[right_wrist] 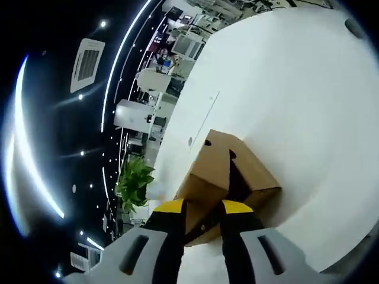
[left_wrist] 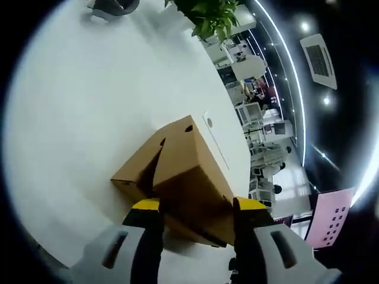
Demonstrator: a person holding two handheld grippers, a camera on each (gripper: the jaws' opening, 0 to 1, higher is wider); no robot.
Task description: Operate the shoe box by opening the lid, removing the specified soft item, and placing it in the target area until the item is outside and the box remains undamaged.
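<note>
Your shoe box [left_wrist: 183,171] sat on the white bench [left_wrist: 77,118], lid partly lifted. Both grippers, left [left_wrist: 195,208] and right [right_wrist: 203,207], had jaws released around it. Cardboard's light and creasable, so I'd lift by the lid's edge.

the shoe box [left_wrist: 183,171] sits on the table [left_wrist: 89,118]; a potted plant [left_wrist: 210,18] stands beyond it.

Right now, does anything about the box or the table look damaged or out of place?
Nothing looks damaged. The cardboard shoe box sits on the white table with its lid partly raised, a dark gap showing along one side. Its walls look uncrushed. The left claw and right claw frame its near end.
</note>
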